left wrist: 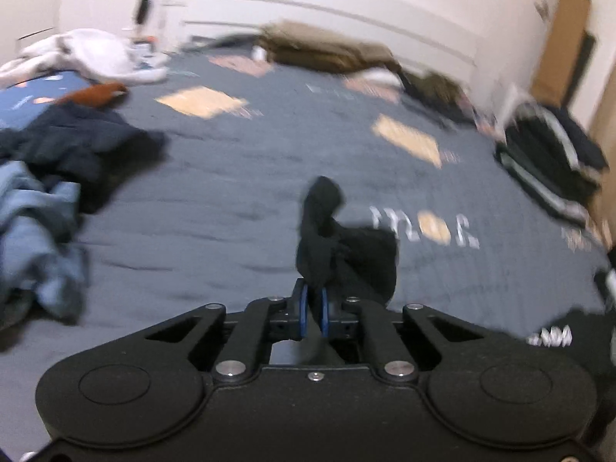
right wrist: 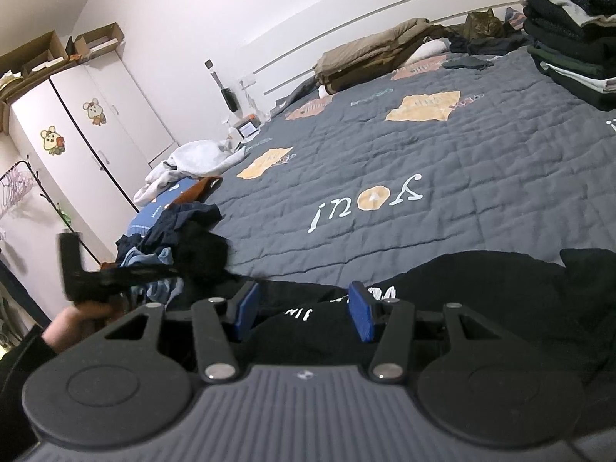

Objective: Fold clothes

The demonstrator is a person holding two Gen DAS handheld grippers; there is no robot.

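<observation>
A small black garment [left wrist: 327, 238] bunches up from my left gripper [left wrist: 314, 306], whose blue pads are shut on a fold of it above the grey quilt [left wrist: 231, 200]. The right wrist view shows that same gripper [right wrist: 115, 275], blurred, at the left in a hand [right wrist: 77, 315], with the black cloth [right wrist: 204, 252] trailing from it. My right gripper [right wrist: 304, 310] stands open low over a black garment with white lettering [right wrist: 481, 288]. This garment lies flat at the quilt's [right wrist: 385, 146] near edge, and its cloth passes under and between the fingers without being pinched.
A heap of unfolded dark and light-blue clothes [left wrist: 50, 161] [right wrist: 169, 231] lies at the left. Folded clothes are stacked [left wrist: 550, 154] [right wrist: 569, 38] at the right. A cat [right wrist: 483, 25] rests by a beige blanket [right wrist: 377, 50] near the headboard. A white garment [right wrist: 192, 158] lies far left.
</observation>
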